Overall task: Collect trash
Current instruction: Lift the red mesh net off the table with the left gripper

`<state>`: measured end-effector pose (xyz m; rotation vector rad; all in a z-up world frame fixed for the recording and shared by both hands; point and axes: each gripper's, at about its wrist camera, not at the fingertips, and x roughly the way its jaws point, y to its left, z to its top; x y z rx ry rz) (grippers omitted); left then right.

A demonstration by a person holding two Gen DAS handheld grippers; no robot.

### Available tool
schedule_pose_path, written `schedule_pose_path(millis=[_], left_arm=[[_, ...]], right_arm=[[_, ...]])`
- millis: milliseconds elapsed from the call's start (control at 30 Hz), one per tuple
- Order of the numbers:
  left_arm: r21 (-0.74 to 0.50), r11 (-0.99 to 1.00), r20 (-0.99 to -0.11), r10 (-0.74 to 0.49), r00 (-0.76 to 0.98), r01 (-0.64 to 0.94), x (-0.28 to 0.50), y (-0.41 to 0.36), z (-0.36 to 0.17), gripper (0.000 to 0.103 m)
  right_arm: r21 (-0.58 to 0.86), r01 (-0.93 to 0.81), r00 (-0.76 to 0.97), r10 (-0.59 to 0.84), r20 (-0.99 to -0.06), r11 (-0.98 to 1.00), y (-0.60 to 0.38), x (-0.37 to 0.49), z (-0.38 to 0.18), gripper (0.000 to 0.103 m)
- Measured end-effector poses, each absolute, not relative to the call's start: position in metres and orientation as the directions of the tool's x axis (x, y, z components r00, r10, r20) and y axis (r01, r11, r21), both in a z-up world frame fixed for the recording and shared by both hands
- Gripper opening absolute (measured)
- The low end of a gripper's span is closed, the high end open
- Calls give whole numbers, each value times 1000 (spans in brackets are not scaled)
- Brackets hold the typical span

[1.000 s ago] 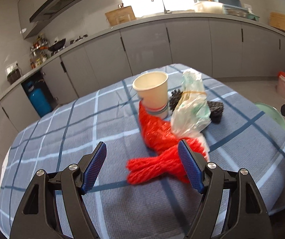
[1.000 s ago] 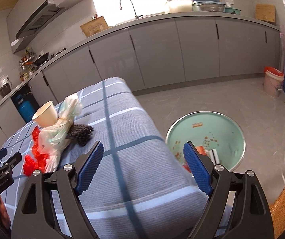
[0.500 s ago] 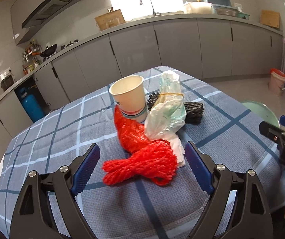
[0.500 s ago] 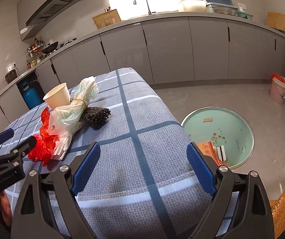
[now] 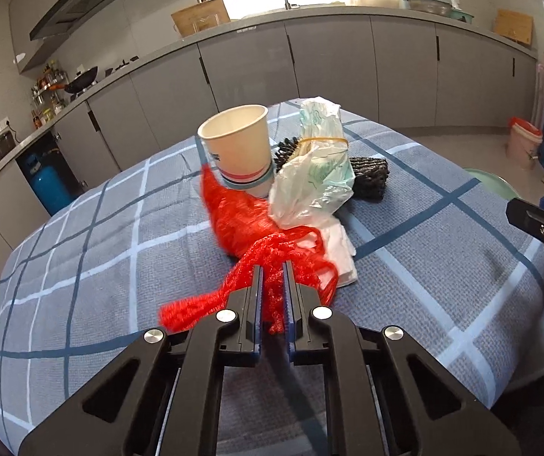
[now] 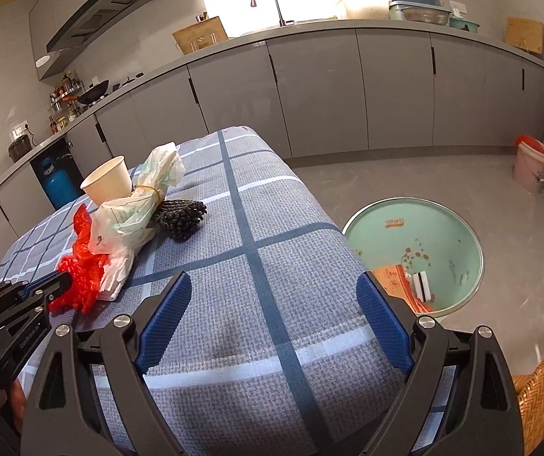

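**A:** What does the left wrist view show?

**B:** The left gripper has just been closing and now pinches a bunched red mesh net between its jaws. The net lies on a table with a blue checked cloth. Behind the net stands an upright paper cup, touching it. Just right of the cup, a tied plastic bag leans over a black bristly object. White paper lies under the bag.

**A:** And the right wrist view?

**B:** The right gripper hovers above the near table edge, its jaws wide apart with nothing between them. The same trash pile sits at the left, with the left gripper clamped on the net. On the floor beside the table is a pale green bin holding an orange wrapper and a small black-and-white item.
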<state>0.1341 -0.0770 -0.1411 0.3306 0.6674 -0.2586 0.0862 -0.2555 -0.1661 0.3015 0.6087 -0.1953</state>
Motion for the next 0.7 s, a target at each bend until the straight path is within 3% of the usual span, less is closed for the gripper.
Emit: schedule_pose_path(millis=[333, 700], left_arm=[[256, 943, -549, -38, 835, 211, 134, -30, -117, 10], [226, 970, -562, 53, 825, 92, 156, 20, -126, 10]], right_arm=[[196, 216, 807, -62, -587, 957, -233, 102, -157, 88], [119, 74, 821, 7, -571, 990, -171, 148, -136, 87]])
